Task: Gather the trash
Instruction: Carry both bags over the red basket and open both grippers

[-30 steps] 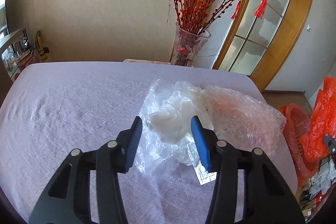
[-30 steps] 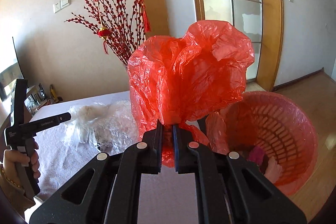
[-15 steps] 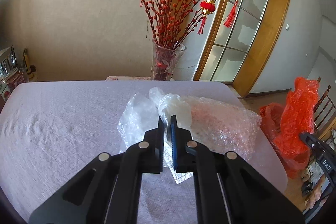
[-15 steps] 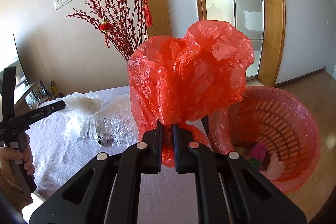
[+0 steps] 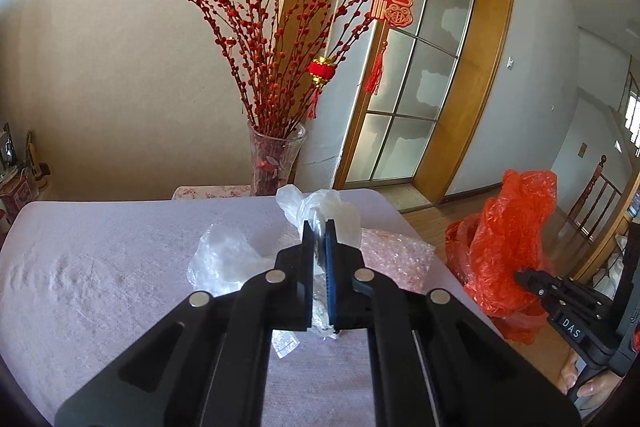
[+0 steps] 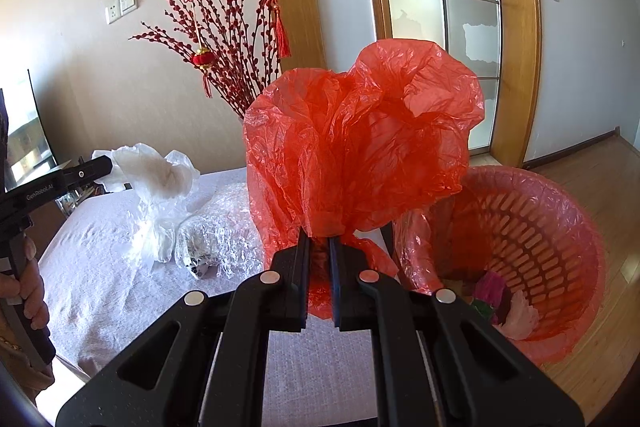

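My left gripper (image 5: pixel 319 227) is shut on a crumpled clear plastic bag (image 5: pixel 320 209) and holds it lifted above the table; it also shows in the right wrist view (image 6: pixel 154 179). Its lower part trails down to the cloth. A sheet of bubble wrap (image 5: pixel 394 253) lies on the table beside it, also seen in the right wrist view (image 6: pixel 218 227). My right gripper (image 6: pixel 319 239) is shut on the edge of the red bin liner (image 6: pixel 360 143), holding it up beside the red slotted trash basket (image 6: pixel 532 239), which holds some trash.
The table (image 5: pixel 100 267) has a pale lilac cloth. A glass vase (image 5: pixel 276 159) of red berry branches stands behind its far edge. Wooden floor (image 6: pixel 600 167) and a glass door (image 6: pixel 440 7) are to the right.
My left gripper closed on the clear plastic bag and lifted it up off the table. My right gripper kept holding the red liner in place.
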`<state>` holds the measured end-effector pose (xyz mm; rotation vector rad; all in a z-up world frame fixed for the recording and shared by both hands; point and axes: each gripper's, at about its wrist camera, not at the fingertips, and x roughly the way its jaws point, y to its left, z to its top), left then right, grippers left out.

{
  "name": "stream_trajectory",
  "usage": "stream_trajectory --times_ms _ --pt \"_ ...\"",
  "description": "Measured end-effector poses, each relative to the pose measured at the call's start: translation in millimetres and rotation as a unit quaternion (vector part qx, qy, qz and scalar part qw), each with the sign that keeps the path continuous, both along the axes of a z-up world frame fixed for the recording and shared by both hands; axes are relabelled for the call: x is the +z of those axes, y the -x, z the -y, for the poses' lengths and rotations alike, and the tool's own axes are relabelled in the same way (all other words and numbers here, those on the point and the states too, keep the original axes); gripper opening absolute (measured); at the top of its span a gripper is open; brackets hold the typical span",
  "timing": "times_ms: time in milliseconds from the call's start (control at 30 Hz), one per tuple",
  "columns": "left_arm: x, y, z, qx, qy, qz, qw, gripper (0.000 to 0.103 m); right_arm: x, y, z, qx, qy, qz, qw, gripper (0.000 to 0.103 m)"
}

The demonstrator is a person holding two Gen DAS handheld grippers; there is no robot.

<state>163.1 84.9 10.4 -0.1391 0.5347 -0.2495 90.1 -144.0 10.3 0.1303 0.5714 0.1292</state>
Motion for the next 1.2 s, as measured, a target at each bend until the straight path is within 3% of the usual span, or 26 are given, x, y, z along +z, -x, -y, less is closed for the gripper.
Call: stream_trajectory --times_ms 600,1200 --pt "11 -1 74 -0.075 0.003 0.007 0.9972 0.006 2 10 40 -0.045 -0.014 0.001 0.999 0.009" --pt "-6 -6 185 -0.171 0.010 -0.008 0.9851 0.006 -5 21 120 -0.133 -0.034 0.000 0.991 0.009"
